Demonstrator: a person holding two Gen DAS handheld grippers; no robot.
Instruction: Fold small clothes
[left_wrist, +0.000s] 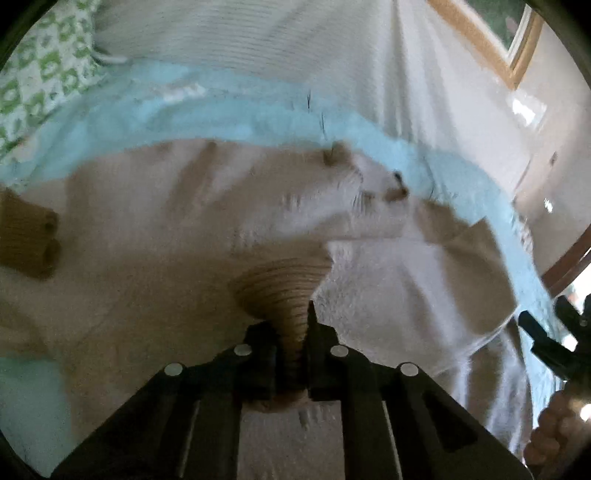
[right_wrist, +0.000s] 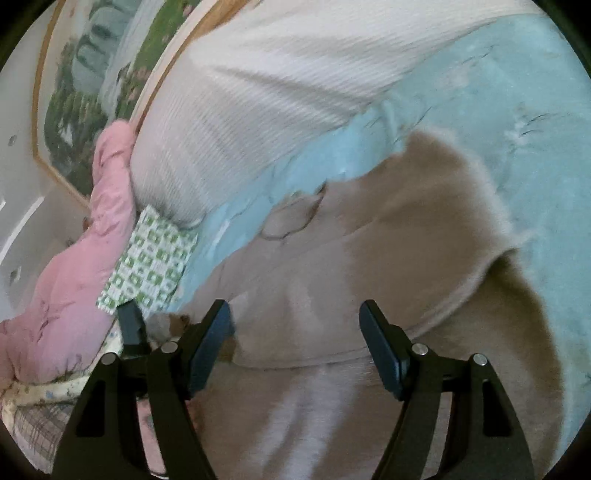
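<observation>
A fluffy beige garment (left_wrist: 155, 240) with a small bear face lies spread on a light blue blanket (left_wrist: 221, 110). My left gripper (left_wrist: 293, 328) is shut on the garment's brown ribbed cuff (left_wrist: 288, 284) and pulls that sleeve up toward the camera. A second ribbed cuff (left_wrist: 29, 243) lies at the far left. The right gripper (left_wrist: 543, 343) shows at the right edge of the left wrist view. In the right wrist view my right gripper (right_wrist: 295, 328) is open and empty just above the garment (right_wrist: 369, 240), which has one part folded over.
A white ribbed pillow (right_wrist: 258, 92) lies beyond the blue blanket (right_wrist: 498, 110). A green-and-white patterned cloth (right_wrist: 151, 254) and a pink quilt (right_wrist: 74, 280) lie at the left. A framed picture (right_wrist: 92, 74) hangs on the wall behind.
</observation>
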